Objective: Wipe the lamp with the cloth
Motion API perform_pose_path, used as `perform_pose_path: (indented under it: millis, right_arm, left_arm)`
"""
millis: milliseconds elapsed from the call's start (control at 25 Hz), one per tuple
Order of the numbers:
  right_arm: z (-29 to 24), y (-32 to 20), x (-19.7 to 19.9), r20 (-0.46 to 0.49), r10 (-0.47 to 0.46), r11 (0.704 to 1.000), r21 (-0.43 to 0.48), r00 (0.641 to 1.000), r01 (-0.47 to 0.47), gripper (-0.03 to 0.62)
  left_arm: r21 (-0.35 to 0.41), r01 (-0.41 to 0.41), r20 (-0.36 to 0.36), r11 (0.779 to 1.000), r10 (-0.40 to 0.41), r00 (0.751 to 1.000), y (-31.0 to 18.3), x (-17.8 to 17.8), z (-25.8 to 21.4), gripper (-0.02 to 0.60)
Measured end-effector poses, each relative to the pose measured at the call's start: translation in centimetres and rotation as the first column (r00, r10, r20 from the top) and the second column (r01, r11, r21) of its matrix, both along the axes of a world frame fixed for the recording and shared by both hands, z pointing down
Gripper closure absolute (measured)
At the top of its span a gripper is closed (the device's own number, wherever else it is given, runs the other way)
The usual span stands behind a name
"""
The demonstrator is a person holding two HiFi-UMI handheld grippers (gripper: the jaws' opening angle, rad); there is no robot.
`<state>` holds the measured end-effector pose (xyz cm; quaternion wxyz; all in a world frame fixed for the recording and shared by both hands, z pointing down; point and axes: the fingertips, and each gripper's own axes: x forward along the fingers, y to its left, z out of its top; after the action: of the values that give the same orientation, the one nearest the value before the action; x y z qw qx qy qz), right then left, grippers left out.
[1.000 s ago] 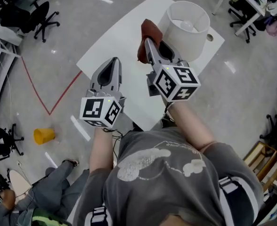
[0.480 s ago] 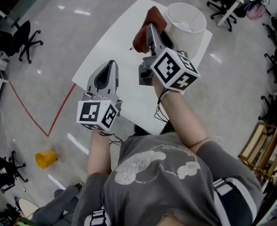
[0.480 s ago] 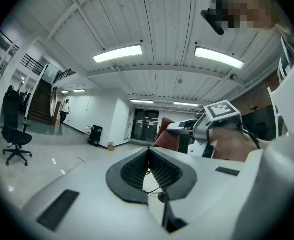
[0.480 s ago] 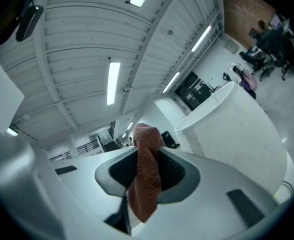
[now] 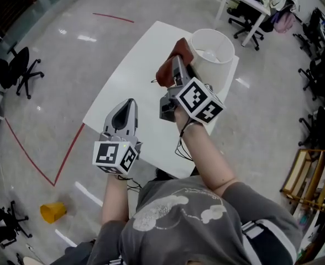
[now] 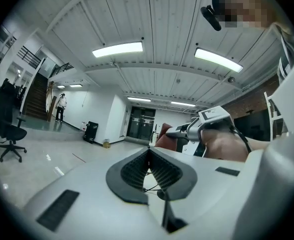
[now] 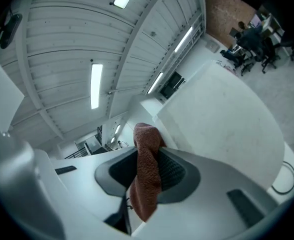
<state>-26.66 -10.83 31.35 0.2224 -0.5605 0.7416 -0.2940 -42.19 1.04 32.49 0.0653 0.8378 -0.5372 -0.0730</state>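
Holding against a second ago, little has shifted. The right gripper (image 5: pixel 177 64) keeps the cloth (image 5: pixel 164 73) pinched in its jaws at 9 o'clock of the lamp (image 5: pixel 218 73), having moved only slightly along that flank. I judge the wipe is working this one side, with the rest of the lamp left to cover. The lamp stands at the 1 o'clock corner of the table (image 5: pixel 124 87). The left gripper (image 5: pixel 129 104) stays at 7 o'clock of the right one, taking no part.

The head view leaves it unclear whether cloth and lamp touch. The right gripper view shows the cloth hanging through clamped jaws, with the lamp's white wall filling the 3 o'clock side just beside it, though contact is not plain there either. Only the left gripper view shows that gripper's jaws meeting on nothing, with the right gripper and cloth beyond at 1 o'clock.
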Motion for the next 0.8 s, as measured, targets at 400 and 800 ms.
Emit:
perform_pose_path:
  millis: [400, 800]
  right_arm:
    - [10.2, 2.2, -0.9, -0.047, -0.045, 0.981, -0.192, 0.998, 0.035, 0.503]
    - [15.6, 4.9, -1.0, -0.066, -0.188, 0.931, -0.331, 0.980, 0.156, 0.503]
  left_arm:
    - [-0.064, -0.020, -0.027, 0.998, 0.019, 0.999, 0.0, 0.1, 2.8, 0.574]
    - [-0.109, 0.005, -0.037, 0.994, -0.009, 0.999, 0.3, 2.0, 4.7, 0.574]
